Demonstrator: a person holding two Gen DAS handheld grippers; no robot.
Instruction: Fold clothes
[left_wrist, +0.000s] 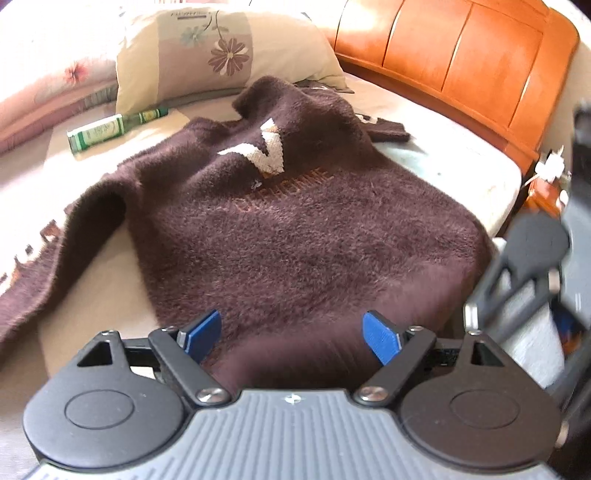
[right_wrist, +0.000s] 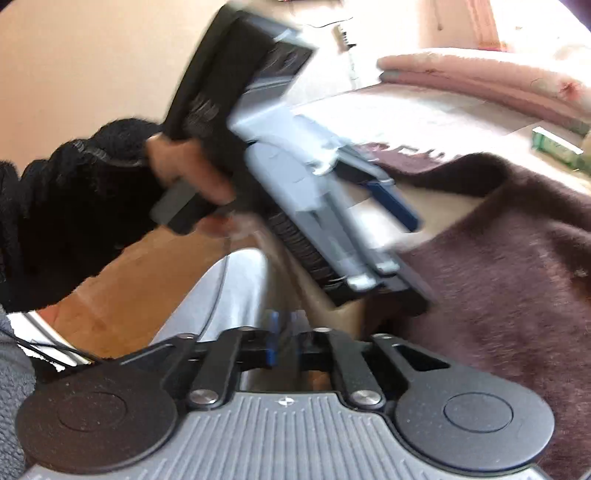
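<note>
Two claws up. Left claw (left_wrist: 291, 336) spread wide, empty, poised over near hem of brown sweater (left_wrist: 295, 221) spread flat on bed (left_wrist: 461, 173). Right claw (right_wrist: 284, 341) pinched closed on nothing, off sweater's edge.

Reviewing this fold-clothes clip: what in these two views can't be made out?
- Sweater: its near hem is hidden behind the left gripper in the left wrist view; one sleeve runs off the left edge.
- Lettering on the sweater's chest: too faint and blurred to read.
- Green bottle: label too small.
- Right gripper: motion-blurred in the right wrist view, fingers close together; whether anything is pinched is unclear.
- Hand: blurred.
</note>
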